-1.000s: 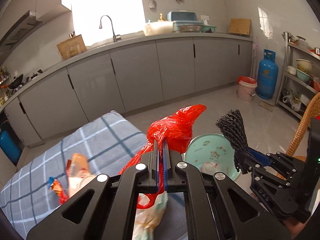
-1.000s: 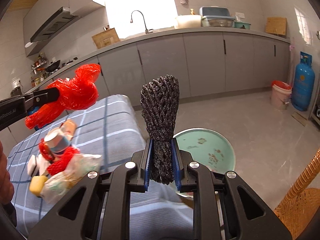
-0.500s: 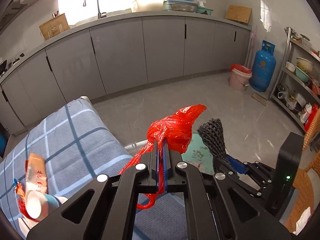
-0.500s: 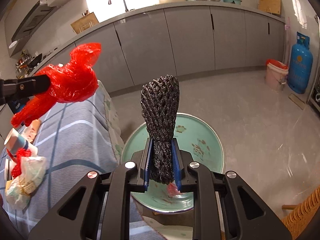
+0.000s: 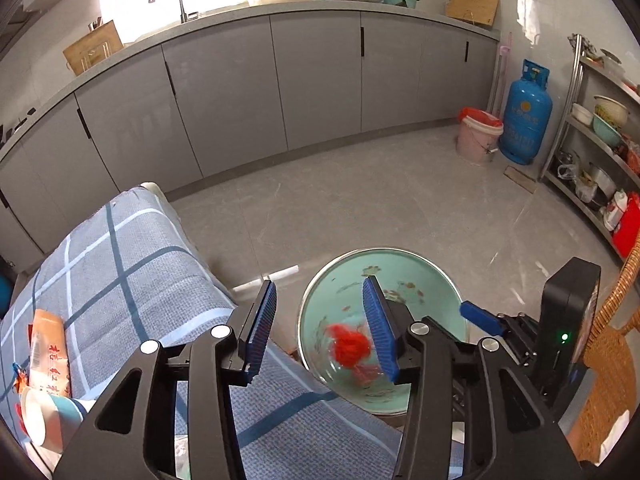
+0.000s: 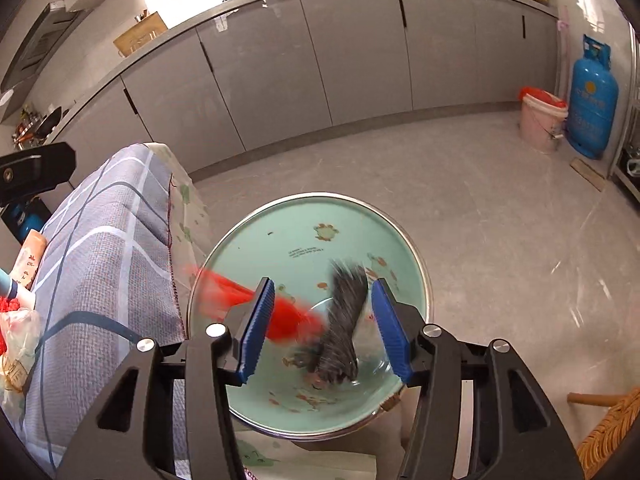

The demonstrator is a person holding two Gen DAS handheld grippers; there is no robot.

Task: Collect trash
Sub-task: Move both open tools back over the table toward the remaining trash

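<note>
Turquoise enamel basin (image 6: 360, 216) with a metal rim sits low beside the cloth-covered counter (image 5: 132, 280), its inner wall printed with small floral marks; both hand-held grippers are over it. Left hand-held gripper (image 5: 322, 326): jaws have just been opening, now stand apart with nothing between the blue ribbed pads (image 5: 260, 320); the red plastic bag (image 5: 350, 346) is free of them, blurred, seen inside the basin just left of the right-side pad. Right hand-held gripper (image 6: 324, 324): jaws likewise have just been opening; the black mesh net (image 6: 344, 324) sits in the gap between the pads (image 6: 390, 332) but neither pad presses on it; net is streaked with motion blur, its lower end at the basin floor. From the right wrist view the red bag (image 6: 288, 312) appears as a red smear crossing the basin's left rim and passing behind the left-side pad, just beside the net; whether the two touch cannot be told.

Counter is draped in a grey-blue checked cloth; at its near left edge remain an orange packet (image 5: 48, 352), a paper cup (image 5: 44, 420) on its side and a clear bag of scraps (image 6: 16, 344).

Right hand-held gripper also shows in the left wrist view, at lower right, one blue pad tip over the basin rim.
</note>
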